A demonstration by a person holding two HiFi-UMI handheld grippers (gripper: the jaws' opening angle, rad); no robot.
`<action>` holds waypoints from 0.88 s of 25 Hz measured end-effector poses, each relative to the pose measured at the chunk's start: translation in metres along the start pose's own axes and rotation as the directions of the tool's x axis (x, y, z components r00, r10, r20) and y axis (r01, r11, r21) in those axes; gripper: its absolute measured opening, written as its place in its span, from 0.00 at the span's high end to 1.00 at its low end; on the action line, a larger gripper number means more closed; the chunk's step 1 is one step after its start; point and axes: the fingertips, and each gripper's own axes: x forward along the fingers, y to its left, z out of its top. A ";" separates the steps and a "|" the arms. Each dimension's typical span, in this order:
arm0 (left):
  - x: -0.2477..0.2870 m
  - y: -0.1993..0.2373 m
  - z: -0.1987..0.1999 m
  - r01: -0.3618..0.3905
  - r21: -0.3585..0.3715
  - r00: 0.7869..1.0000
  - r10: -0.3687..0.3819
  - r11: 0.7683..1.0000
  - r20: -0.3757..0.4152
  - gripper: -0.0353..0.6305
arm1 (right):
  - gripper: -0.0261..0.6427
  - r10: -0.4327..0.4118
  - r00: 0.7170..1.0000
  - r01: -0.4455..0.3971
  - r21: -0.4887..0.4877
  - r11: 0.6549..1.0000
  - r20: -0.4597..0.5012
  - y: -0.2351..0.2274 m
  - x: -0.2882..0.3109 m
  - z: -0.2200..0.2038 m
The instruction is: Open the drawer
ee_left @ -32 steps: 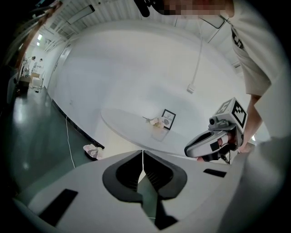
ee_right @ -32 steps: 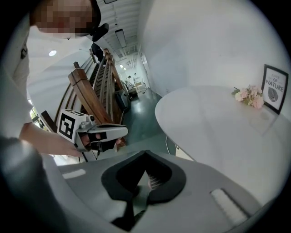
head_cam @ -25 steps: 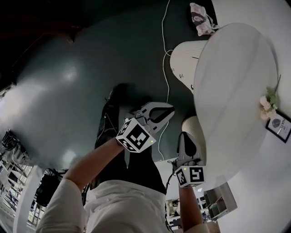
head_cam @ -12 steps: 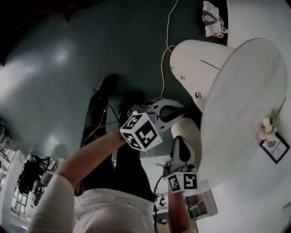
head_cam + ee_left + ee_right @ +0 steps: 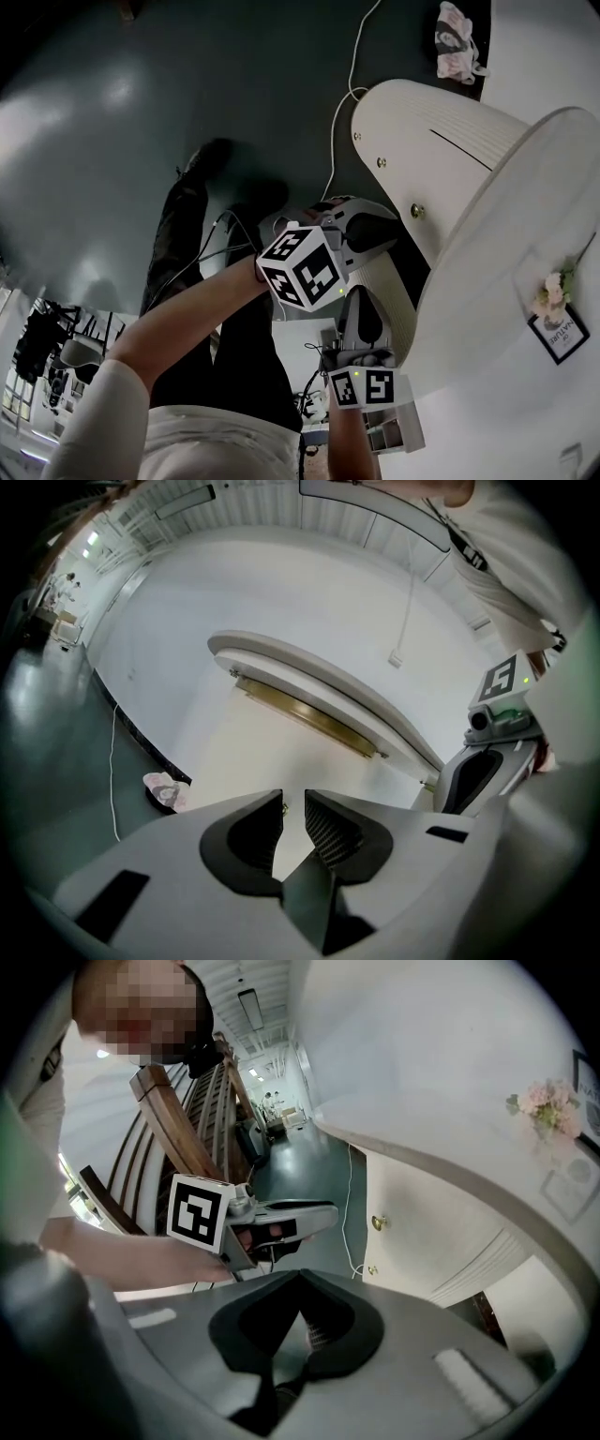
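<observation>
slippage is the risk: the left hand-held gripper (image 5: 293, 806), jaws opening on nothing, hangs near the small knob (image 5: 416, 211) of the drawer (image 5: 441, 173) under the bench top (image 5: 506, 234) and could close beside it, while the right hand-held gripper (image 5: 298, 1283) is closed and empty.

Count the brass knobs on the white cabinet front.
3: upper knob nearest the tabletop, middle knob below it, lower knob beside the white cable. Others may be hidden.

Head view: dim overall; the dark floor (image 5: 112, 141) carries soft pale glare, while the white table (image 5: 506, 244) is bright. All views bend strongly toward black, vignetted rims. Gripper views: evenly lit white wall (image 5: 281, 602), soft foreground.
</observation>
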 end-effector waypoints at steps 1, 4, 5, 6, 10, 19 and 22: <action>0.004 0.001 -0.002 0.004 0.002 1.000 -0.004 1.000 0.002 0.84 | 0.95 -0.002 1.000 0.002 -0.001 1.000 0.000 -0.001 0.002 -0.001; 0.015 0.004 -0.008 0.018 -0.009 1.000 -0.017 1.000 0.007 0.82 | 0.95 -0.010 1.000 0.010 0.004 1.000 0.000 -0.006 0.007 -0.006; 0.019 0.004 -0.009 0.024 -0.014 1.000 -0.024 1.000 0.010 0.82 | 0.95 -0.012 1.000 0.012 0.007 1.000 -0.002 -0.007 0.008 -0.008; 0.022 0.004 -0.011 0.032 -0.016 0.999 -0.031 0.999 0.012 0.82 | 0.95 -0.014 1.000 0.014 0.009 1.000 -0.004 -0.008 0.010 -0.010; 0.038 0.004 -0.021 0.055 -0.020 0.998 -0.055 0.998 0.004 0.80 | 0.95 -0.011 1.000 0.012 0.014 1.000 -0.012 -0.009 0.015 -0.017; 0.064 0.016 -0.027 0.051 -0.039 0.999 -0.050 0.998 0.008 0.75 | 0.95 -0.003 1.000 0.004 0.024 1.000 -0.027 -0.014 0.022 -0.026; 0.072 0.017 -0.026 0.053 -0.030 0.999 -0.053 0.998 0.007 0.75 | 0.95 -0.004 1.000 0.005 0.029 1.000 -0.030 -0.015 0.023 -0.028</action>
